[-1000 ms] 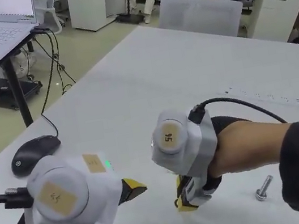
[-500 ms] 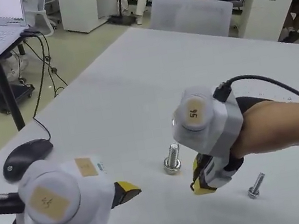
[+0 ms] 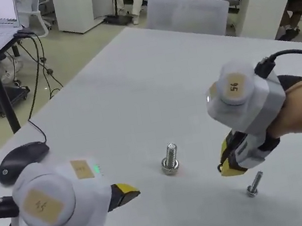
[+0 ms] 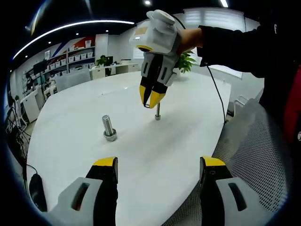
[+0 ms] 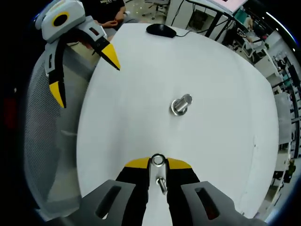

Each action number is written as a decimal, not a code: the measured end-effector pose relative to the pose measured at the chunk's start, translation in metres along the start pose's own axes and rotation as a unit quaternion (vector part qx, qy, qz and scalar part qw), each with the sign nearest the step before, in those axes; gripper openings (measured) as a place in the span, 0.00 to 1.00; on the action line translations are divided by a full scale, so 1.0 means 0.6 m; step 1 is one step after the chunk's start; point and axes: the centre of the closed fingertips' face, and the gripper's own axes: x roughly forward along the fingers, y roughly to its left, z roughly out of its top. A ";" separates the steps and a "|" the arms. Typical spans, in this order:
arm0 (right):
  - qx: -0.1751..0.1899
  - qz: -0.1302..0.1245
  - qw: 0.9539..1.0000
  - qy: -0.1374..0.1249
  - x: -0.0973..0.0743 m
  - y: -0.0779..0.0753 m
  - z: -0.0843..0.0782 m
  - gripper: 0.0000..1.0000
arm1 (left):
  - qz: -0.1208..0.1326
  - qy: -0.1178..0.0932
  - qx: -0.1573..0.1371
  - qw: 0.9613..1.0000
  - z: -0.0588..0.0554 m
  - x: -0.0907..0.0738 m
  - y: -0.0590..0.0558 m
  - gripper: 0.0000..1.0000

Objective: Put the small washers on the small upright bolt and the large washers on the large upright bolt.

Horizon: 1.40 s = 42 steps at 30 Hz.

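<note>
While I look down over the white tabletop (image 3: 134, 81), the large silver upright bolt (image 3: 170, 159) stands on its head near the middle of the work area, threads pointing up. To its right, well apart from it, the small silver bolt (image 3: 254, 183) also stands on its head on the table.

My right gripper (image 3: 230, 168) hangs just above and beside the small bolt, tips pointing down, not touching it. From the right gripper view I see that bolt through the narrow slit between the yellow-tipped jaws, which are drawn close together but slightly parted and clamp nothing.

My left gripper (image 4: 159, 162) sits low at the near edge of the table. Its jaws are spread wide and hold nothing, and they face the large bolt from some way off.

At the far left edge of the table rests a black computer mouse (image 3: 20, 161) with its cable trailing off. A grey chair (image 3: 187, 17) stands behind the far end.
</note>
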 end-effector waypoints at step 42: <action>0.055 0.000 0.998 0.037 -0.008 -0.013 -0.109 0.14 | -0.067 -0.078 0.023 0.994 0.049 -0.006 -0.045 0.72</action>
